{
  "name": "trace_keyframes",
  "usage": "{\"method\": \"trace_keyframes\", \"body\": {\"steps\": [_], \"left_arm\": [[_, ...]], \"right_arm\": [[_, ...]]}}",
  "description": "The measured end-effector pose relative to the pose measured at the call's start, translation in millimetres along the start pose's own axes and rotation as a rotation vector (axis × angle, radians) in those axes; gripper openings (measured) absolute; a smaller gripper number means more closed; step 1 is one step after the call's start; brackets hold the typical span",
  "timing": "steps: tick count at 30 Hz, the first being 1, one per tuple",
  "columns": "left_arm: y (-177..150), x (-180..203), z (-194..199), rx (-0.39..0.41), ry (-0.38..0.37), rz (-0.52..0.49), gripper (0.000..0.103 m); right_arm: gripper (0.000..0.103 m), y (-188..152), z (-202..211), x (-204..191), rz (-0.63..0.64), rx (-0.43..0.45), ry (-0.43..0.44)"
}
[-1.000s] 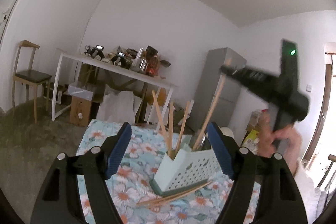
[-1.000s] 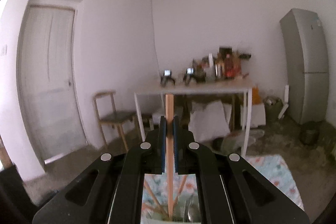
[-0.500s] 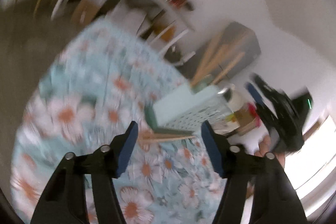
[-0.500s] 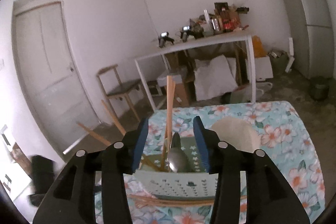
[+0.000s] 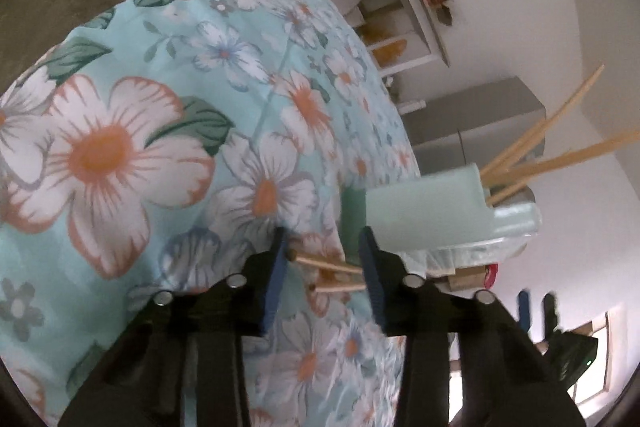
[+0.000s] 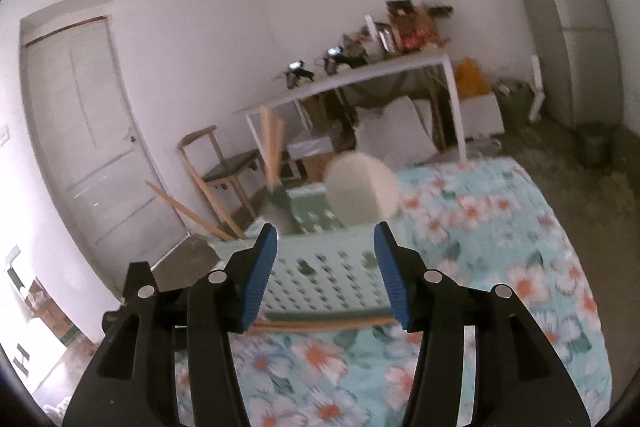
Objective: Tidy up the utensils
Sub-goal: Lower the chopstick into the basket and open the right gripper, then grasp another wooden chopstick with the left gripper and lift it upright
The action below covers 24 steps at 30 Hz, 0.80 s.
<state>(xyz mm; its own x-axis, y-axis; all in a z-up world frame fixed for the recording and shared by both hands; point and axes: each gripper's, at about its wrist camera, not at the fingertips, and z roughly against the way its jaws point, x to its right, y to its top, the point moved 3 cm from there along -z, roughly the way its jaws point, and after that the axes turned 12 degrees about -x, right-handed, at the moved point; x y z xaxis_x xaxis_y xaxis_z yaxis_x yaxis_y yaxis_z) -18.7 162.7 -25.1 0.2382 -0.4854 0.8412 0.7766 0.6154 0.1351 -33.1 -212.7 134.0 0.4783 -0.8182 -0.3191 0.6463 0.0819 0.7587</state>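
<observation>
A pale green perforated utensil holder [image 6: 320, 283] stands on the floral tablecloth [image 6: 500, 227], with wooden chopsticks [image 6: 272, 143] standing in it. It also shows in the left wrist view [image 5: 424, 211] with chopsticks [image 5: 552, 151] sticking out. More chopsticks [image 6: 320, 325] lie on the cloth at the holder's near base. My left gripper [image 5: 324, 267] is open, its jaws astride the ends of the lying chopsticks [image 5: 332, 269]. My right gripper [image 6: 324, 267] is open and empty, just in front of the holder.
A round cream plate [image 6: 362, 189] stands behind the holder. A white table [image 6: 360, 79] with clutter, a wooden chair [image 6: 216, 167], a door [image 6: 92, 131] and a grey fridge [image 6: 568, 15] stand beyond. Concrete floor surrounds the cloth-covered table.
My right gripper let go of the chopstick into the holder, opened wide and drew back. My left gripper swung down and closed in on the chopsticks lying by the holder.
</observation>
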Motion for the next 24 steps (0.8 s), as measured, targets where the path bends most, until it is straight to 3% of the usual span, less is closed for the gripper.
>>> {"method": "trace_keyframes", "body": {"steps": [5, 8, 13, 19, 24], "left_arm": [[1, -9, -3, 0.033, -0.009, 0.029, 0.01], [-3, -7, 8, 0.066, -0.029, 0.01, 0.009], [-39, 59, 62, 0.255, 0.041, -0.339, 0.007], [-85, 131, 131, 0.408, 0.067, -0.629, 0.006], [-109, 168, 150, 0.403, 0.145, -0.789, 0.005]], "right_arm": [[0.049, -15, -6, 26, -0.086, -0.039, -0.018], [0.049, -22, -7, 38, -0.127, -0.064, -0.037], [0.049, -40, -17, 58, -0.218, -0.14, -0.048], [0.049, -56, -43, 73, -0.349, -0.265, 0.034], [0.042, -60, -58, 74, -0.409, -0.316, 0.091]]}}
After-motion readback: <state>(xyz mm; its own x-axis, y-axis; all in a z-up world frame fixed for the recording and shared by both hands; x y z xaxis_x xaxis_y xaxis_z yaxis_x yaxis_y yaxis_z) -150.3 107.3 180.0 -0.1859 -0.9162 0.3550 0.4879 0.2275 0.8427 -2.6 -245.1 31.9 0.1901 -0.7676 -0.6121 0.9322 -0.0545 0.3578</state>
